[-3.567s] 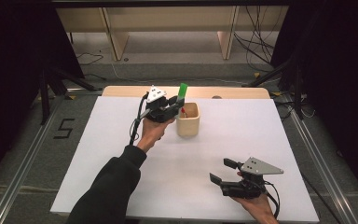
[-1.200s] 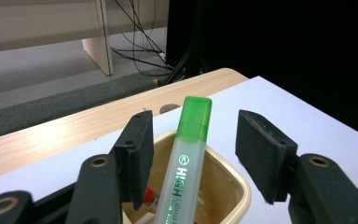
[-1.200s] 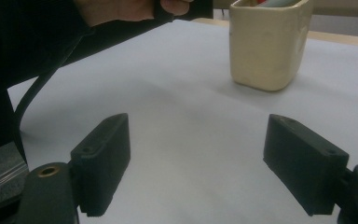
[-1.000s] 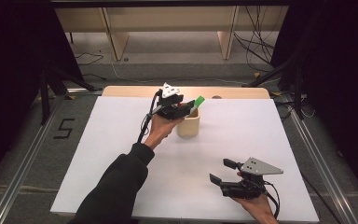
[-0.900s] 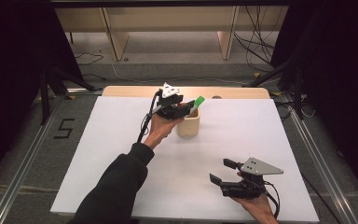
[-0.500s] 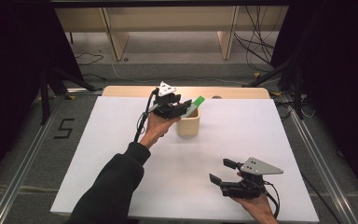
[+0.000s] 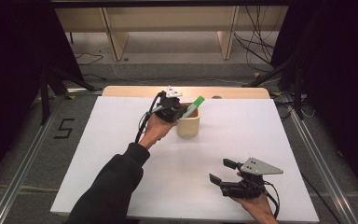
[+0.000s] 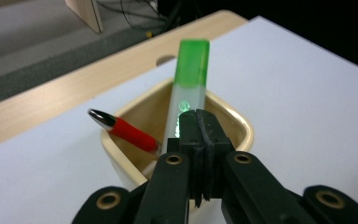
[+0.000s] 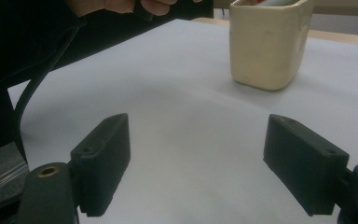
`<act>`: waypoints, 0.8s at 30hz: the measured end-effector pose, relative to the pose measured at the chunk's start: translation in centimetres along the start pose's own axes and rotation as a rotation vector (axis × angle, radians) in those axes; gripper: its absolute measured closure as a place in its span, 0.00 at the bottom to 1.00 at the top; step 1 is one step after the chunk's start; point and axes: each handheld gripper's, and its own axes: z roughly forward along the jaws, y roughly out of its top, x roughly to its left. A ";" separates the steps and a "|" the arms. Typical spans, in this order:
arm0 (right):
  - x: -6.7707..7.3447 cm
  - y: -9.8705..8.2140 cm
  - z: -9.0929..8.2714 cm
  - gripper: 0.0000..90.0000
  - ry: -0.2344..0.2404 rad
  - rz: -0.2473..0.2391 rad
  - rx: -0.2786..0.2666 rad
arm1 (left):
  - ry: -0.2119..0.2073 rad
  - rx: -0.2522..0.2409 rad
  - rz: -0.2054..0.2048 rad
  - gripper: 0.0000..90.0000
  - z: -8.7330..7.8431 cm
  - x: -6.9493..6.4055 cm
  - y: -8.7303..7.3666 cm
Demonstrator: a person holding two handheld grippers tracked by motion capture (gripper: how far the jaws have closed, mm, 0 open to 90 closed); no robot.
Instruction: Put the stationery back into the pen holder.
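Two pens in cream cup, floor marking "5"

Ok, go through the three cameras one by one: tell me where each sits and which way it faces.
High view: above the person's side, looking forward and down on the white table; both forearms and the left gripper and right gripper show.
Left gripper view: rides the left gripper, looking over shut jaws at the green marker and red pen in the cup.
Right gripper view: low on the table, looking between open jaws toward the cup.
All three views share the cup.
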 end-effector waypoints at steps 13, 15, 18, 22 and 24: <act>0.0 0.0 0.0 0.26 0.002 -0.001 -0.002 | 0.042 0.102 -0.024 0.99 1.5 0.6 0.6; 0.1 0.0 0.0 0.26 0.003 -0.003 0.000 | 0.048 0.142 -0.021 0.99 1.9 0.7 0.7; 0.1 0.0 0.0 0.26 0.004 -0.006 0.000 | 0.045 0.185 -0.002 0.99 2.8 0.5 0.1; 0.0 0.0 0.0 0.26 0.002 -0.001 -0.001 | 0.040 0.182 0.001 0.99 3.1 0.3 0.3; 0.0 0.0 0.0 0.26 0.002 -0.002 -0.002 | 0.050 0.166 0.019 0.99 2.6 -0.2 0.7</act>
